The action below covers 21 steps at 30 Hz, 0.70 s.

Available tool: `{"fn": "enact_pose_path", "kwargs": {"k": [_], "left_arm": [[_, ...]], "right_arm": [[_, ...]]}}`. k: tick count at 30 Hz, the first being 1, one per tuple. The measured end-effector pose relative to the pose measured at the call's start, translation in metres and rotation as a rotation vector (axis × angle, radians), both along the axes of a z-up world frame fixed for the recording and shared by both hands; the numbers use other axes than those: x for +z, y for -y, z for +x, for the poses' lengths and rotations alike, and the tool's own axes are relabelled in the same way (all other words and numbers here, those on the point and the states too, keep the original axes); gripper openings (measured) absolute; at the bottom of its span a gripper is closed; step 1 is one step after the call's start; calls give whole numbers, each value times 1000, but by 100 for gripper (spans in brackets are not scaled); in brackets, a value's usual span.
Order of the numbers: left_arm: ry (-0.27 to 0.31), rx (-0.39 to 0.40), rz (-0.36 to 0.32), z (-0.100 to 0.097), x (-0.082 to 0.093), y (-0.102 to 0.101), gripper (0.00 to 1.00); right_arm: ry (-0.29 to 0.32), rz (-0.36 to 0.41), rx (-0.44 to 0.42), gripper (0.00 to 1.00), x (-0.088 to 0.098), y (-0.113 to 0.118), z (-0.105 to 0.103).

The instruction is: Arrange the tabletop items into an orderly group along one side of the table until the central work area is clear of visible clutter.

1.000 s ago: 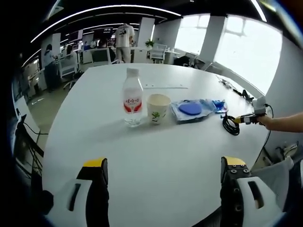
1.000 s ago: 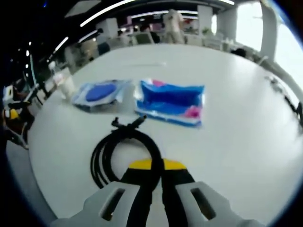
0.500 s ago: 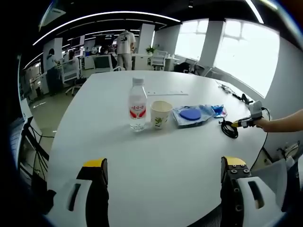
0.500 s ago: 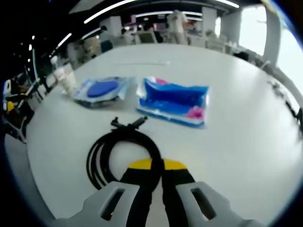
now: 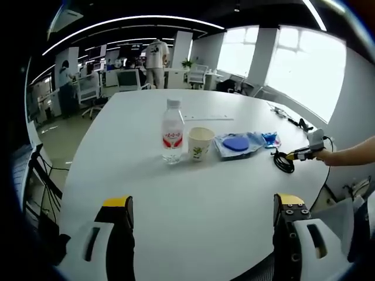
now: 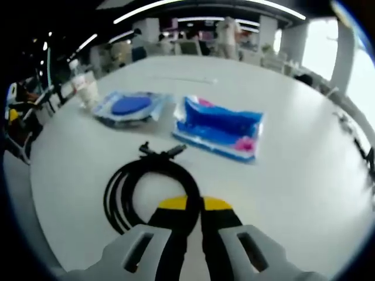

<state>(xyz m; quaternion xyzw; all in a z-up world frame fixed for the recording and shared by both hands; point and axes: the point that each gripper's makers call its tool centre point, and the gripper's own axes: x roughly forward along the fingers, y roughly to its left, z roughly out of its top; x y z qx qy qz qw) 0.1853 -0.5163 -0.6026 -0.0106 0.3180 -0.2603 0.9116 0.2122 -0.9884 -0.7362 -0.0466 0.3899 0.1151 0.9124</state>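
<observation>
Left gripper view first, going left to right: the left gripper point(image 5: 202, 219) hangs over the near edge of a big white table point(image 5: 176, 193) with its jaws spread wide and nothing between them. Further out there's a row of stuff: a water bottle point(image 5: 173, 132) with a red label standing upright, a paper cup point(image 5: 200, 143) just beside it, then a clear pouch with a blue round thing inside point(image 5: 237, 144), then a blue packet point(image 5: 270, 139) peeking out behind it. At the far right a coiled black cable point(image 5: 283, 161) lies on the table near the edge, with the right gripper point(image 5: 304, 153) at it and a person's forearm point(image 5: 351, 153) behind. Over in the right gripper view, the cup point(image 6: 89, 92) sits way off at the left, then the pouch point(image 6: 129, 108), then the blue packet point(image 6: 221, 129) lying flat just beside it. The cable coil point(image 6: 149, 187) is right up front, and the right gripper point(image 6: 194, 206) has its jaws closed tight on the near side of the loop.
</observation>
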Motion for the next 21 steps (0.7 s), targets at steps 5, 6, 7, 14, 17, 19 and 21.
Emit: {"fn": "enact_pose_path", "kwargs": {"k": [5,6,7,14,17,19,21], "left_arm": [[-4,-3,5,-2,-1,0,100],[-6,-3,4,-2,-2,0,100],[-5,-1,2,-1,-2,0,100],[-7,-6,7,-1,-3,0,100],[-8,-7,3,0,-4,0,100],[-9,-9,4,0,-4,0,100],[-7,-10,2,1,-4,0,100]], "right_arm": [[21,-33,11,8,0,3,1],[35,-53,13,11,1,5,2],[44,-61,14,15,1,6,2],[96,-55,15,45,8,7,0],[137,-33,22,53,16,4,2],[197,-34,61,58,28,0,5],[224,-22,79,64,36,-3,3]]}}
